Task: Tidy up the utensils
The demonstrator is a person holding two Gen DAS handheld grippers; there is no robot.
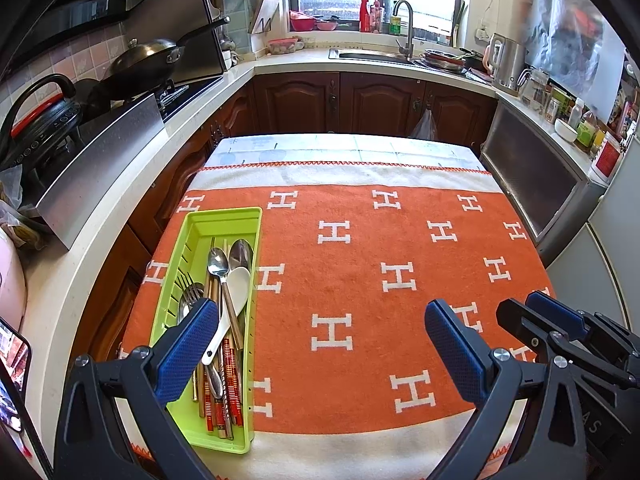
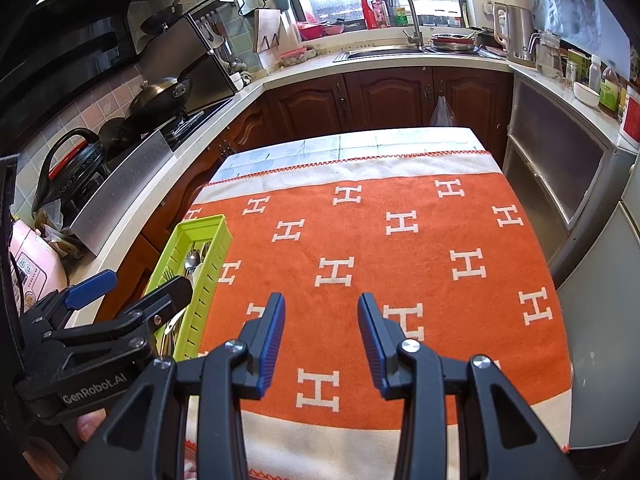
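Green tray on the surface, at the left gripper's left jaw; spoons, fork, chopsticks inside. That jaw hides the fork stems. Left jaws spread wide, empty. Right gripper jaws half-spread over bare orange cloth, pinching nothing. Tray's near end cut off in right view.
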